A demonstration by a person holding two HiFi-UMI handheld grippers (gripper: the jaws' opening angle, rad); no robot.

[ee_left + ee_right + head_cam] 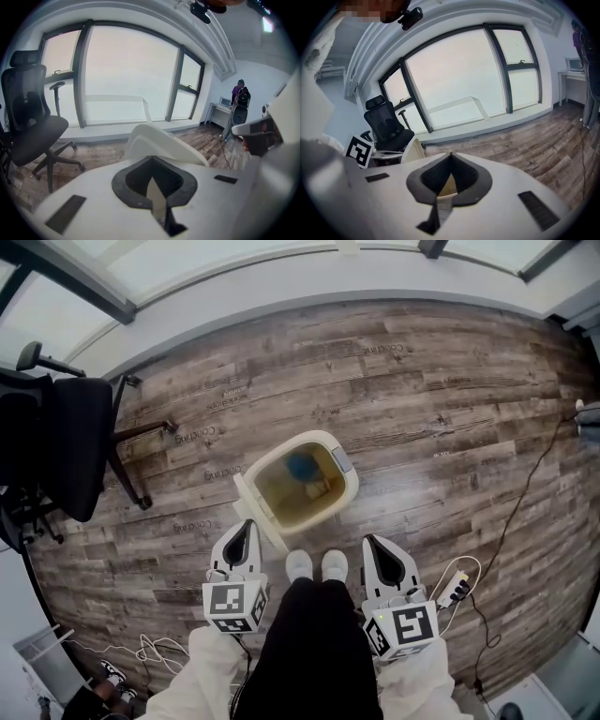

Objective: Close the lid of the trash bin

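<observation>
The jaws of my left gripper [151,160] are pressed together and hold nothing. It is the same with my right gripper [450,158]. Each gripper carries a cube [234,606] with black-and-white square markers. Just ahead of the left jaws stands the raised lid [161,143], cream-white and smooth. The trash bin [349,491] sits on the wooden floor [441,399] in front of my shoes [317,564]. It is cream, rounded and open, with something blue [302,465] inside. Pale printed words repeat on the planks, but I cannot read them with certainty. A black office chair [70,442] stands well apart at the left.
</observation>
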